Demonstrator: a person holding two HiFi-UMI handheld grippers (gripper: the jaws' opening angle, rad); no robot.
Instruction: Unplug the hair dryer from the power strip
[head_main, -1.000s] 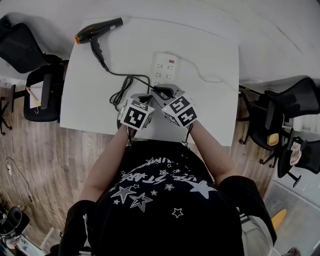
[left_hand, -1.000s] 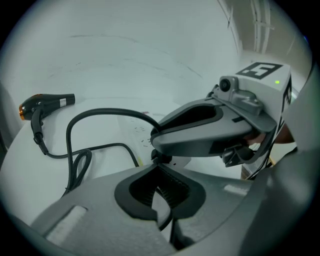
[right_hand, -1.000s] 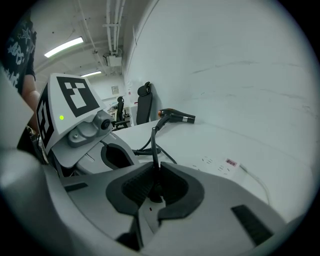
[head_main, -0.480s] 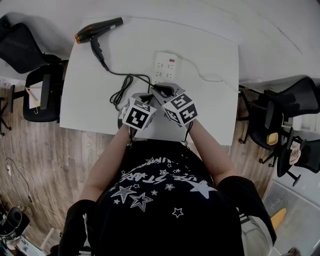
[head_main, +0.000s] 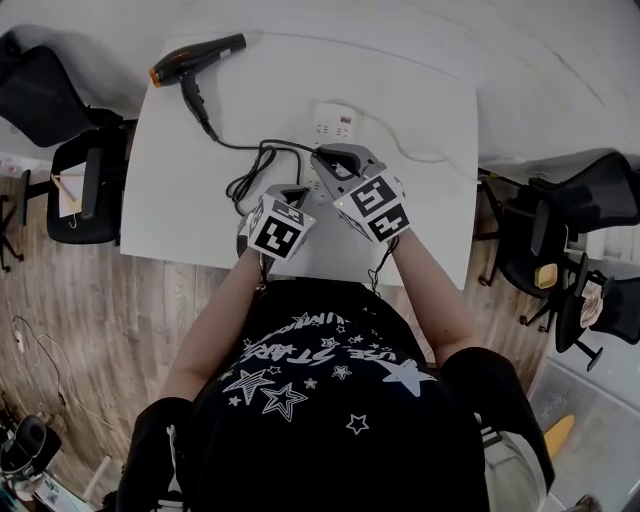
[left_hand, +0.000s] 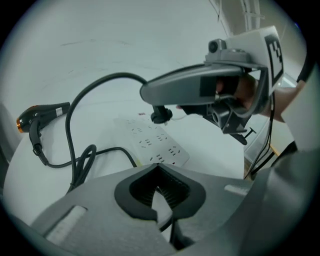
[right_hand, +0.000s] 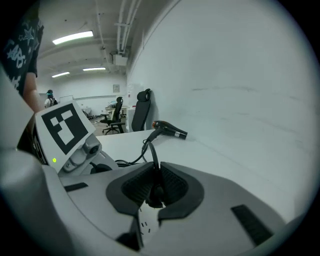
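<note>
The black and orange hair dryer (head_main: 197, 55) lies at the far left of the white table (head_main: 425, 225). Its black cord (head_main: 255, 160) runs in loops to a black plug (left_hand: 161, 115). My right gripper (head_main: 327, 162) is shut on that plug and holds it in the air just above the white power strip (left_hand: 156, 142). In the right gripper view the cord (right_hand: 150, 150) rises from between the pads (right_hand: 172, 187), with the strip (right_hand: 145, 222) below. My left gripper (head_main: 288, 192) is shut near the strip's near end; I see nothing held in it.
Black office chairs stand off the table's left side (head_main: 85, 180) and right side (head_main: 560, 215). The strip's thin white cable (head_main: 420, 155) trails toward the right. The table's near edge is just under my hands, with wooden floor (head_main: 90, 300) beyond.
My right gripper has moved away from me and upward with the plug, dragging the cord's loops along. The left gripper has barely moved.
</note>
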